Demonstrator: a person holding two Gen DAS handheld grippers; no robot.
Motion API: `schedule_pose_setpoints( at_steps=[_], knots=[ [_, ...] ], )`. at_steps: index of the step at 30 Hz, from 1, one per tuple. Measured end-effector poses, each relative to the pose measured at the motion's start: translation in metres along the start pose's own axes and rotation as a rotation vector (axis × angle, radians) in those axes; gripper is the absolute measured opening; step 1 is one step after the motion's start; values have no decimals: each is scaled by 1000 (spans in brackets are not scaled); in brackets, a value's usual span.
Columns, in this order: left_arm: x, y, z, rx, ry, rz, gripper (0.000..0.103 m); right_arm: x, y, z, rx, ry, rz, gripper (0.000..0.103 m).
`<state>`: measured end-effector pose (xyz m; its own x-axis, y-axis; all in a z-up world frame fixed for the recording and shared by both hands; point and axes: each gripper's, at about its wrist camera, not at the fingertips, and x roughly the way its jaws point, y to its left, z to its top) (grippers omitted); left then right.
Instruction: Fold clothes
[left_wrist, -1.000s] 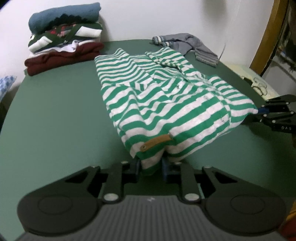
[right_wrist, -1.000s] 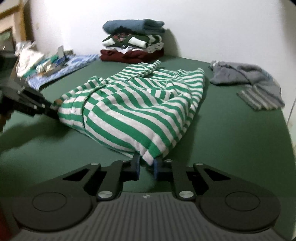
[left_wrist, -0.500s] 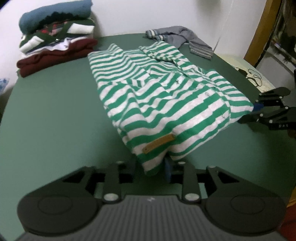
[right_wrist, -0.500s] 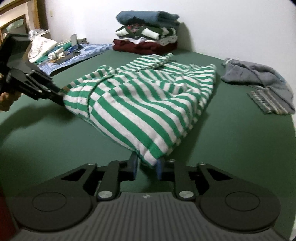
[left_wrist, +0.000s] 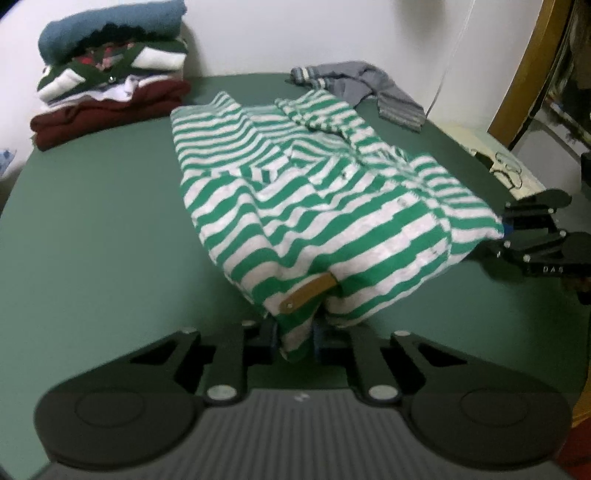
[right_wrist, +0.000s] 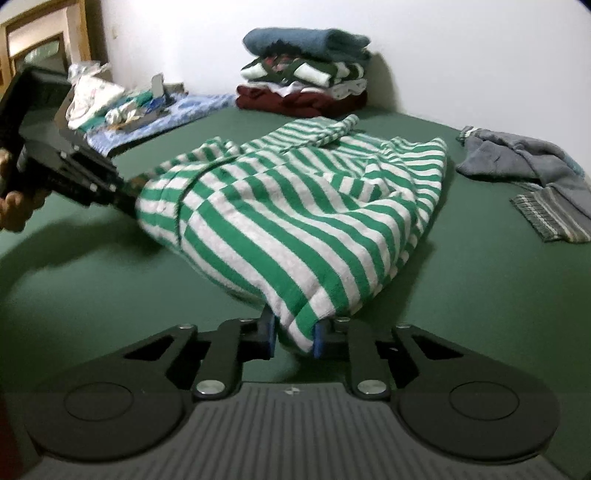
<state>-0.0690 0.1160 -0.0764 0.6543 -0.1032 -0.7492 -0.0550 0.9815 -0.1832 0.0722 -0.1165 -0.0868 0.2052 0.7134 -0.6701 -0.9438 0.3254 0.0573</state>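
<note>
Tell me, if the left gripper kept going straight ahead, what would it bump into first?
The left gripper is already shut on the striped shirt, so it would push straight into that bunched cloth. Beyond it probably comes the grey garment, though depth is unclear.

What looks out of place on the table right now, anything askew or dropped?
Only the grey garment: it lies crumpled and unfolded near the far table edge, unlike the neat folded stack by the wall. The striped shirt is held at its near corners by both tongs, left and right, nothing dropped.

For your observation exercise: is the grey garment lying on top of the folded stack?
No, the grey garment lies apart on the green table, away from the stack by the wall.
</note>
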Motion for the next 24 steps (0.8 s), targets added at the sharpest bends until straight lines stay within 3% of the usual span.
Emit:
schedule_pose_setpoints(
  at_steps=[14,18,20,21,23,24],
  knots=[
    [-55,-28,-46,8,64,-97,0,-42,33,-24,-8,101,47,11],
    [-57,-24,-51,10,65,-64,0,-53,44,-32,-3,131,47,6],
    [-57,-21,-53,11,64,-43,11,-51,43,-37,-2,144,-9,7],
    [-56,-19,-54,11,63,-32,11,-51,39,-39,27,145,-28,11],
    [-55,-15,-54,6,56,-9,34,-53,30,-39,120,133,-37,14],
    [-52,-12,-52,-6,44,7,35,-56,29,-37,152,110,-29,17]
  ],
)
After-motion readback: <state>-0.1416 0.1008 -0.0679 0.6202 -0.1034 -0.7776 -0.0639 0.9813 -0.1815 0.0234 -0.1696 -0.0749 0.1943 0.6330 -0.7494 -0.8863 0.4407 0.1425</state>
